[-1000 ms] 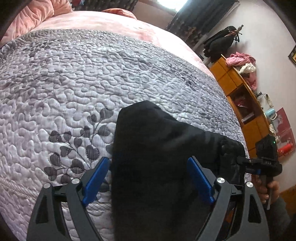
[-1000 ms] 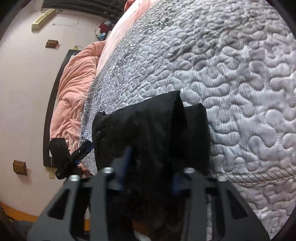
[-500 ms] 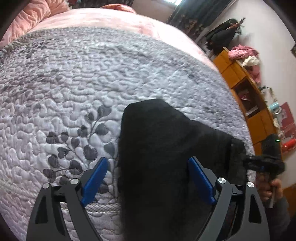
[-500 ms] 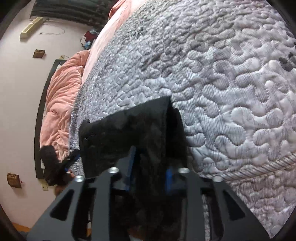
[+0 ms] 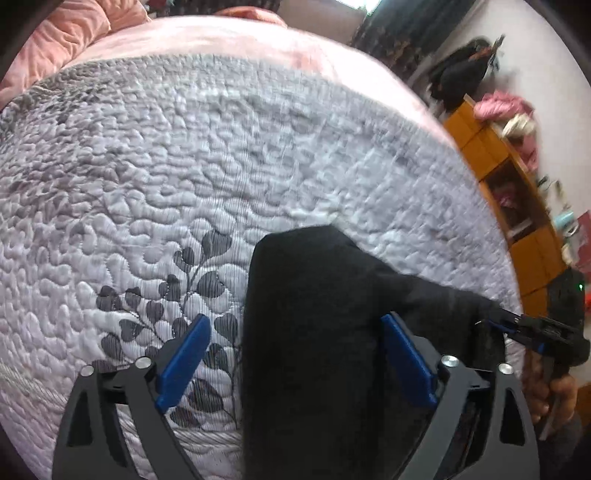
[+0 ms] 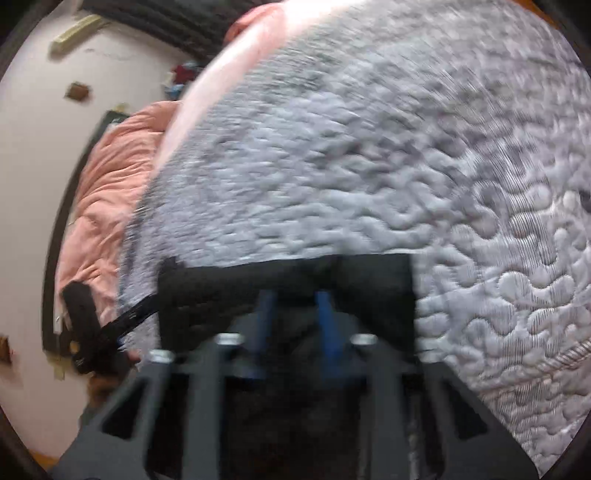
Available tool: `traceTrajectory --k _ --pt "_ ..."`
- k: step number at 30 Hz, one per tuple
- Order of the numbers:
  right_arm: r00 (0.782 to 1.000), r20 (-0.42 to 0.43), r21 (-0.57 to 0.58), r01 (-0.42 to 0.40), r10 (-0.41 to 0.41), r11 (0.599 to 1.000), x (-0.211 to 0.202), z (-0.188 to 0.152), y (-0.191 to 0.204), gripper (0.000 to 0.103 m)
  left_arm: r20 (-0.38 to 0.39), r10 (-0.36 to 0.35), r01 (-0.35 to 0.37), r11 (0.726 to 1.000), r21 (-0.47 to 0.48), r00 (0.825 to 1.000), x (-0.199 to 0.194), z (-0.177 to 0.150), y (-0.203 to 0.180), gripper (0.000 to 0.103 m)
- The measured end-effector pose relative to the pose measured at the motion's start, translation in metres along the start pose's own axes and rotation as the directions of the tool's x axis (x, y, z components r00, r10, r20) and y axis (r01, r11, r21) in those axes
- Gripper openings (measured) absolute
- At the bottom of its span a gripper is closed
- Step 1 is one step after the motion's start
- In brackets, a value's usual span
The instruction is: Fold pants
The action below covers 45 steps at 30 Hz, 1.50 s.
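The black pants [image 5: 317, 325] lie folded at the near edge of the bed, on the grey quilted bedspread [image 5: 229, 155], with their near part running out of sight below both cameras. In the left wrist view the cloth rises as a dark strip between the two blue pads, its far end rounded and resting beside the printed leaf pattern [image 5: 177, 295] on the quilt. The left gripper [image 5: 295, 354] has its jaws spread wide and they have just been opening further; the left pad stands clear of the cloth over the quilt, while the right pad sits at the cloth's right edge, and whether it touches there cannot be told. The right gripper [image 6: 295, 302] has just been closing and its jaws are pressed in on a fold of the pants, the blue fingers [image 6: 325, 314] sunk into black cloth whose far edge runs straight across the blurred right wrist view. In the left wrist view that right gripper [image 5: 517, 325] shows at the far right, pinching the cloth's right end, with the person's hand [image 5: 554, 398] on its handle. Beyond the grey bedspread lies a pink blanket [image 5: 207, 33], with a bunched peach quilt [image 6: 107, 192] toward the head of the bed. To the right of the bed stands an orange wooden shelf unit [image 5: 517, 206] with pink clothes [image 5: 498, 107] heaped on top.
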State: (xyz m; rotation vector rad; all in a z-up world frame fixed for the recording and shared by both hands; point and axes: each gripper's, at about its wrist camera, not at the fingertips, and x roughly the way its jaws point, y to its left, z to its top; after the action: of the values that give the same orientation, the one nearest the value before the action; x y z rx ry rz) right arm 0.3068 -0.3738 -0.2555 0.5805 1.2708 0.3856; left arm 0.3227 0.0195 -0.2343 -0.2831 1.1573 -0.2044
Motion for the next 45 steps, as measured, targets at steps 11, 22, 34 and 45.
traceTrajectory --k 11,22,34,45 --pt "0.985 0.105 0.049 -0.144 0.138 0.988 -0.07 -0.061 -0.002 0.03 0.055 -0.083 0.088 0.992 -0.093 0.995 -0.04 -0.02 0.021 0.098" --pt "0.982 0.098 0.243 -0.183 0.164 0.953 -0.049 -0.12 -0.048 0.005 -0.058 -0.076 0.069 0.99 -0.121 0.995 -0.018 -0.076 0.028 0.096" --pt "0.992 0.07 0.101 -0.112 0.105 0.989 -0.062 -0.155 0.003 0.024 -0.018 -0.135 0.133 0.99 -0.052 0.991 -0.051 -0.123 0.027 0.094" --pt "1.0 0.016 0.166 0.012 -0.015 0.986 -0.042 -0.169 -0.029 0.042 -0.077 -0.203 0.193 0.974 -0.119 0.976 -0.03 -0.136 0.042 0.094"
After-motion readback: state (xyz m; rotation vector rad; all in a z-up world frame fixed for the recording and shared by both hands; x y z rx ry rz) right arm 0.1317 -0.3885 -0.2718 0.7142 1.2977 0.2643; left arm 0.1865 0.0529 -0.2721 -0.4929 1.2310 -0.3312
